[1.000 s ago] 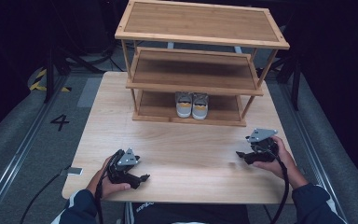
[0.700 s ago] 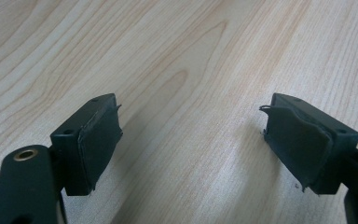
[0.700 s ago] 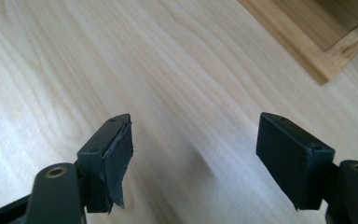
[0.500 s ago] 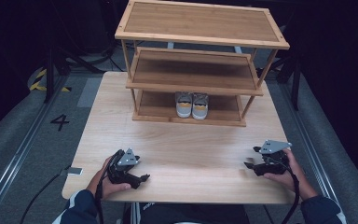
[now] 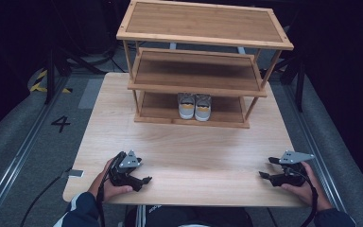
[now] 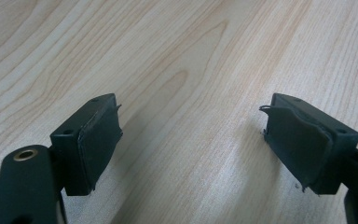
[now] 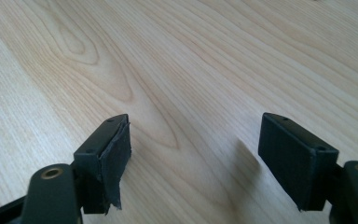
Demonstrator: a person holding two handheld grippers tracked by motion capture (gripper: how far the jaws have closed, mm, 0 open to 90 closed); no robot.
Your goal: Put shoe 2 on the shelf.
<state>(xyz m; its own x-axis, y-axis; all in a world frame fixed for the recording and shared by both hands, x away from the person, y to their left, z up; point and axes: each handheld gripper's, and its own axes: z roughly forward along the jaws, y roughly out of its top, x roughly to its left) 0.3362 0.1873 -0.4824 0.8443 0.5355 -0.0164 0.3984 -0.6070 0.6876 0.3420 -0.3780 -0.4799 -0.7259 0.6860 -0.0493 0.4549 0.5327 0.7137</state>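
Observation:
My left gripper (image 5: 144, 179) rests low over the near left part of the light wooden table (image 5: 194, 146), held in a hand, jaws pointing right. In the left gripper view it (image 6: 191, 126) stands open with bare wood between its black pads (image 6: 98, 140). My right gripper (image 5: 263, 175) sits near the table's front right corner with its jaws pointing left. The right gripper view shows it (image 7: 196, 140) open too, nothing between its pads (image 7: 116, 154). A pair of grey and yellow shoes (image 5: 194, 105) stands on the bottom shelf of a wooden rack (image 5: 203, 42).
The three-shelf rack stands on the far half of the table; its upper shelves (image 5: 196, 71) hold nothing. A cable (image 5: 42, 198) trails off the table's left front corner. Grey floor with a painted 4 (image 5: 60, 124) lies to the left.
The right hand with its gripper has moved toward the table's front right corner and lower. The left hand and the shoes have stayed where they were.

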